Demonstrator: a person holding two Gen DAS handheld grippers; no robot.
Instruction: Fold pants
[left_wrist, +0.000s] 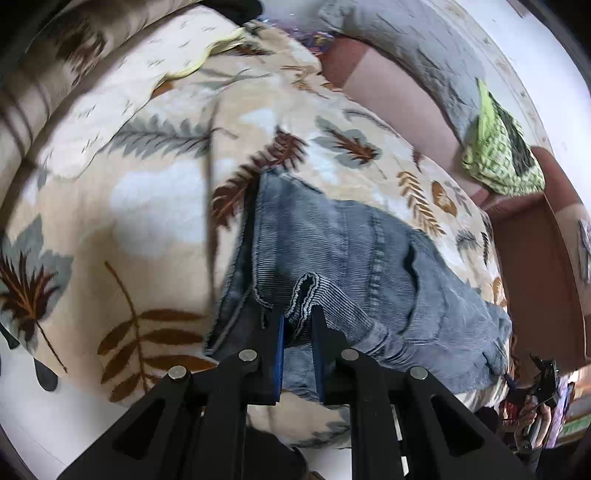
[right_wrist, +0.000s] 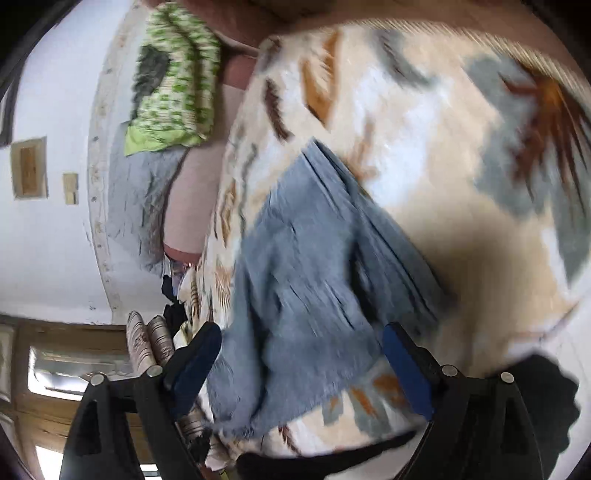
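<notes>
Blue-grey corduroy pants (left_wrist: 354, 251) lie folded on a leaf-patterned blanket (left_wrist: 147, 206). My left gripper (left_wrist: 299, 314) is shut on a bunched hem edge of the pants, blue pads pinching the fabric. In the right wrist view the pants (right_wrist: 306, 280) lie on the same blanket (right_wrist: 443, 155), blurred by motion. My right gripper (right_wrist: 303, 336) is open and empty, its fingers spread wide above the near end of the pants. The right gripper also shows small at the far right of the left wrist view (left_wrist: 543, 380).
A green patterned cushion (left_wrist: 502, 155) rests on a grey pillow (left_wrist: 417, 48) at the bed's head, also seen in the right wrist view (right_wrist: 173, 77). A reddish-brown bed frame (left_wrist: 535, 266) borders the blanket. White wall (right_wrist: 48, 240) and a wooden window (right_wrist: 55, 369) stand beyond.
</notes>
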